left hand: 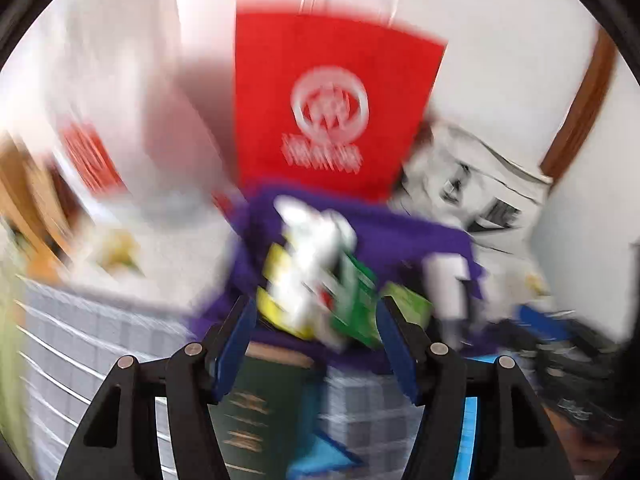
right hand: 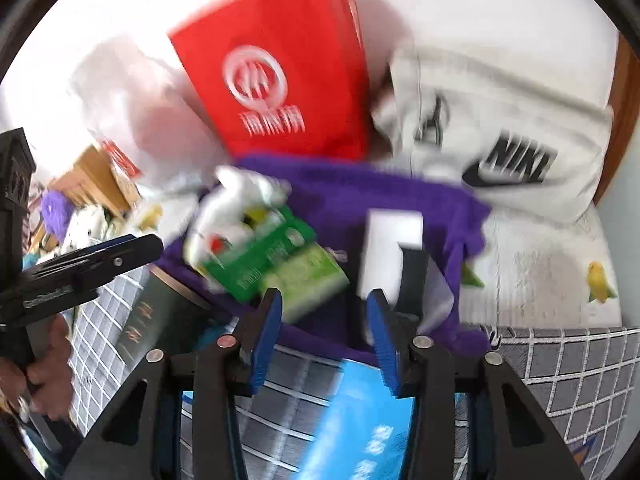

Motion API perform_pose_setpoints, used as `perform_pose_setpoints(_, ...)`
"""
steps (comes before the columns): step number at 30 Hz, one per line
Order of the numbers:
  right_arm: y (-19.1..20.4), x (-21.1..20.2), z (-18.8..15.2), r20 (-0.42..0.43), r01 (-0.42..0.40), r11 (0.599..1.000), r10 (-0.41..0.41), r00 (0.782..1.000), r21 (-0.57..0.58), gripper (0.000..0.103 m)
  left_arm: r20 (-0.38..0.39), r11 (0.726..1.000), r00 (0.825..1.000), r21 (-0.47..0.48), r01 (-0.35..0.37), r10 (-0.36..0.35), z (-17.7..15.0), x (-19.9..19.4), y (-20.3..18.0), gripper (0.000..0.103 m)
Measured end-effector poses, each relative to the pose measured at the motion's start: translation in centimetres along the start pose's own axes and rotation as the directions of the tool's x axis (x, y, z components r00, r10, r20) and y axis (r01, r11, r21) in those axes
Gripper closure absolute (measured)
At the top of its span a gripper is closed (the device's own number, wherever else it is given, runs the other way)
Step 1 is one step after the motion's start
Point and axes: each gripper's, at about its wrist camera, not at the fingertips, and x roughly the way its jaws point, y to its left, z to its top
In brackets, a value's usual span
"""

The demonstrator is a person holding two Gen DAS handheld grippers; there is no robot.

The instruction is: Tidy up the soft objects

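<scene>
A red paper bag (right hand: 276, 76) with a white round emblem stands upright against the white wall (right hand: 460, 4). A dark green book (right hand: 156, 320) with gold lettering and a blue booklet (right hand: 360, 412) lie on the grey grid-patterned cover (right hand: 568, 368). Green packets (right hand: 276, 256) and a white box (right hand: 390, 248) lie blurred. A wooden strip (left hand: 580, 104) runs along the right edge.

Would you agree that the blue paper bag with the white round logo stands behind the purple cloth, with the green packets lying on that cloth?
Not quite: the paper bag is red, not blue, as the right wrist view shows. It does stand behind the purple cloth, and the green packets lie on it.
</scene>
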Motion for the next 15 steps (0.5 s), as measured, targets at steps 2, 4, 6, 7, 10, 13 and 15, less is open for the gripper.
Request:
perform_pose_setpoints(2, 1.8, -2.0, 0.2, 0.064, 0.086, 0.994, -0.082, 0.995, -0.072, 0.056, -0.026, 1.000, 1.000, 0.010, -0.015, 0.015, -0.1, -0.4, 0.0, 0.039)
perform_pose_setpoints(4, 2.1, -2.6, 0.4, 0.049, 0.097, 0.995, -0.095, 0.994, -0.036, 0.056, -0.102, 0.998, 0.993, -0.016, 0.058, -0.059, -0.4, 0.1, 0.3, 0.039)
perform_pose_setpoints(6, 3.1, -2.7, 0.5, 0.050, 0.086, 0.995, -0.083, 0.995, -0.059, 0.056, -0.099, 0.999, 0.995, 0.005, 0.035, -0.034, -1.0, -0.7, 0.1, 0.039)
perform_pose_setpoints(7, 3.5, -2.8, 0.5, 0.043, 0.084, 0.995, -0.082, 0.996, -0.058, 0.056, -0.092, 1.000, 0.995, 0.015, 0.025, -0.024, -1.4, -1.3, -0.1, 0.039)
perform_pose_setpoints(10, 4.7, -3.2, -0.2, 0.032, 0.061, 0.996, -0.059, 0.998, -0.058, 0.056, -0.075, 0.999, 0.997, 0.029, 0.020, -0.018, -2.9, -3.6, -0.2, 0.039)
perform_pose_setpoints(13, 5.4, -3.9, -1.7, 0.027, 0.054, 0.998, -0.053, 0.998, -0.038, 0.056, -0.062, 0.999, 0.998, 0.032, -0.009, 0.011, -4.4, -5.4, 0.1, 0.039)
perform_pose_setpoints(15, 5.5, -4.5, -2.8, 0.021, 0.049, 0.999, -0.048, 0.999, -0.021, 0.056, -0.055, 1.000, 0.998, 0.024, -0.015, 0.017, -5.2, -6.4, 0.6, 0.039)
